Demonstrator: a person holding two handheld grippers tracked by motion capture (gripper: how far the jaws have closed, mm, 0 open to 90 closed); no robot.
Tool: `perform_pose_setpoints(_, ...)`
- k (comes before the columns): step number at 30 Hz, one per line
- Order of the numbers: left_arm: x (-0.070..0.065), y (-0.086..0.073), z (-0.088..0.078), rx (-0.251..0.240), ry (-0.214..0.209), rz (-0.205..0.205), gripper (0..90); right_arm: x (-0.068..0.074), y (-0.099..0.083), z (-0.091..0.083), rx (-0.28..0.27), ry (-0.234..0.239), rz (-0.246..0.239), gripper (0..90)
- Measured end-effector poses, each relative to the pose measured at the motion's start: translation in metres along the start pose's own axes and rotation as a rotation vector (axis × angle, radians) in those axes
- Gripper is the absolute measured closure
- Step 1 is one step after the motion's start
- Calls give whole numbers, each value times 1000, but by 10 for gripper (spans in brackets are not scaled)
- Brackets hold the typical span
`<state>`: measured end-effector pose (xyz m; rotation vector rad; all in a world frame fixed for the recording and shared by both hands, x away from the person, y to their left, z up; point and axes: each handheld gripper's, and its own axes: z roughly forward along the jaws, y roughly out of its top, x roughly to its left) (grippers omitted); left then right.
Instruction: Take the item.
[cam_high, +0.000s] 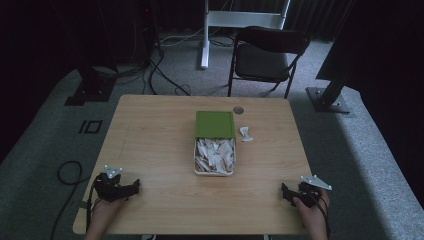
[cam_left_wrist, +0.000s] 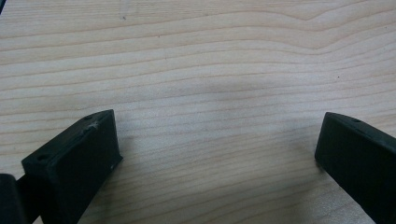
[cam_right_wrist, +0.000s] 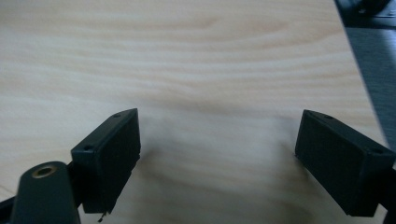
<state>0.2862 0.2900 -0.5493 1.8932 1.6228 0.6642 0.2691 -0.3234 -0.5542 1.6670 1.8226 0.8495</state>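
Box: white box (cam_high: 214, 159) at the middle of the surface (cam_high: 150, 145), heaped with small white paper packets, possibly sachets; both claws sit well apart from it, near the front edge.
Lid: green lid (cam_high: 215, 124) touching the box's far end, apparently slid or tipped back; judged to be set there so the contents stay reachable from the person's side.
Loose packet: one white packet (cam_high: 246, 133) lies on the surface just beside the box's far right corner, level with the lid; whether it was taken out or is waiting to go in cannot be told.
Left claw: left claw (cam_high: 131, 187) to the near left of the box, jaws spread wide with bare wood between them in the left gripper view (cam_left_wrist: 219, 140); nothing held.
Right claw: right claw (cam_high: 286, 192) to the near right of the box, likewise wide open over bare wood in the right gripper view (cam_right_wrist: 217, 140); nothing gripped.
Why so placed: both claws rest low at the front corners, which reads as a ready pose that leaves the box and the loose packet unobstructed.
Hard to make out: print on the packets is too small to read; a small round grey disc (cam_high: 238, 109) beyond the lid could be a cable port or cap, unclear which; how the lid joins the box is uncertain.
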Motion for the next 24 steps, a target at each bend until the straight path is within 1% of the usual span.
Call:
perform_pose_setpoints(1,0,0,0,0,0,0,7,0,-1,0,20,-15,-12,131)
perform_pose_setpoints(3,0,0,0,0,0,0,7,1,-3,-2,24,-11,-12,132)
perform_pose_setpoints(6,0,0,0,0,0,0,7,1,-3,-2,24,-8,-17,131)
perform_pose_setpoints(24,0,0,0,0,0,0,7,2,-3,-2,24,-7,-16,127)
